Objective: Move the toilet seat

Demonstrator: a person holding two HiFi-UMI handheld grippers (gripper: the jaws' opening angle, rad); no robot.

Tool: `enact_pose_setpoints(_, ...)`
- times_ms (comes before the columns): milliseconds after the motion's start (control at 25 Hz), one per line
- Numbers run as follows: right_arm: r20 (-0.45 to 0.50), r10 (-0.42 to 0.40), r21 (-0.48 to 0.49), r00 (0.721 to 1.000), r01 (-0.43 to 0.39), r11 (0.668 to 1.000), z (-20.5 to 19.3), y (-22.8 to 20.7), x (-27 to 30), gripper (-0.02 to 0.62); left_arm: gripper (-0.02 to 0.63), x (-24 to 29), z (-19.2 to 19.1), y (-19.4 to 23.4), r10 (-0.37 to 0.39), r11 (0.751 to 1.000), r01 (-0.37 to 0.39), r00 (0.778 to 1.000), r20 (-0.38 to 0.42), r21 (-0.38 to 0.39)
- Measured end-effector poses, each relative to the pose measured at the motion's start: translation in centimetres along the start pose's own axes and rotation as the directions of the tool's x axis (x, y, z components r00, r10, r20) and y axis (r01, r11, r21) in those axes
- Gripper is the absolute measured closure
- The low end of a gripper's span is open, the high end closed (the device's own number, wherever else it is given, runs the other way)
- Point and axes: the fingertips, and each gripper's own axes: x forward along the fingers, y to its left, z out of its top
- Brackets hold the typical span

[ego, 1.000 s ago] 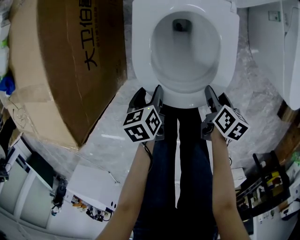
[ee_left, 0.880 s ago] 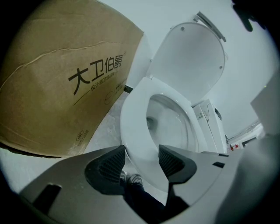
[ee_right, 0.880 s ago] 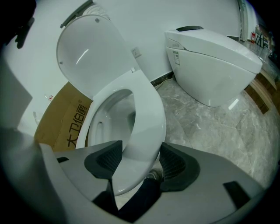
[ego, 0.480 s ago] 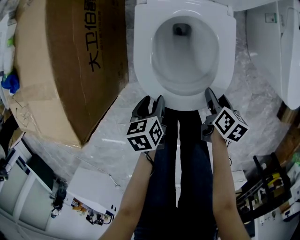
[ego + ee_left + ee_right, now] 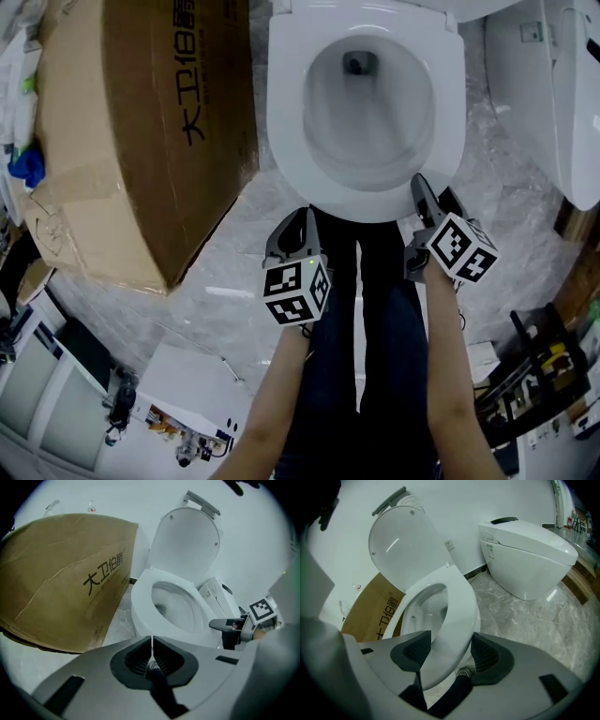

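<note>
Cardboard box (image 5: 141,131), left of the left gripper (image 5: 300,220): black Chinese print beginning 大卫. Left gripper: jaws have just been closing, now pressed together and empty, just short of the toilet seat (image 5: 286,112). Right gripper (image 5: 419,183): jaws clamp the seat's front edge. Bare floor (image 5: 234,253) lies between box and bowl.

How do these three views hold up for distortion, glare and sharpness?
Head view: sharp, evenly lit, cardboard box bowed by the wide lens. Left gripper view: heavy fisheye, dark corners, toilet lid crisp. Right gripper view: same dark corners, toilet seat evenly lit, glints on the lid, a bright streak on the floor.
</note>
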Motion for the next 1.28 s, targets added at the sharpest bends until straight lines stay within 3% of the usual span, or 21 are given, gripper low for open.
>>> enact_pose_setpoints(240,0.041,0.001,-0.002,0.999,-0.001,1.0,1.0,0.7,-1.2,0.319,0.589,-0.8,-1.4,-0.4,-0.03,0.999,0.031,0.999,-0.022,0.038)
enact_pose_setpoints(480,0.074,-0.015,-0.008,0.997,0.015,1.0,1.9,1.3,-2.1,0.319,0.591,-0.8,-1.2,-1.2,-0.017,0.991,0.022,0.999,-0.038,0.129)
enact_pose_setpoints(960,0.095,-0.008,0.004,0.995,0.008,1.0,2.9,2.1,-3.6,0.321,0.591,-1.1,-0.1,-4.6,-0.083,0.975,0.087,0.996,-0.025,0.203)
enact_pose_setpoints(1280,0.108,-0.018,0.01,0.994,0.017,1.0,3.9,2.7,-4.5,0.322,0.591,-1.6,0.9,-5.3,-0.099,0.973,0.097,0.995,-0.003,0.208)
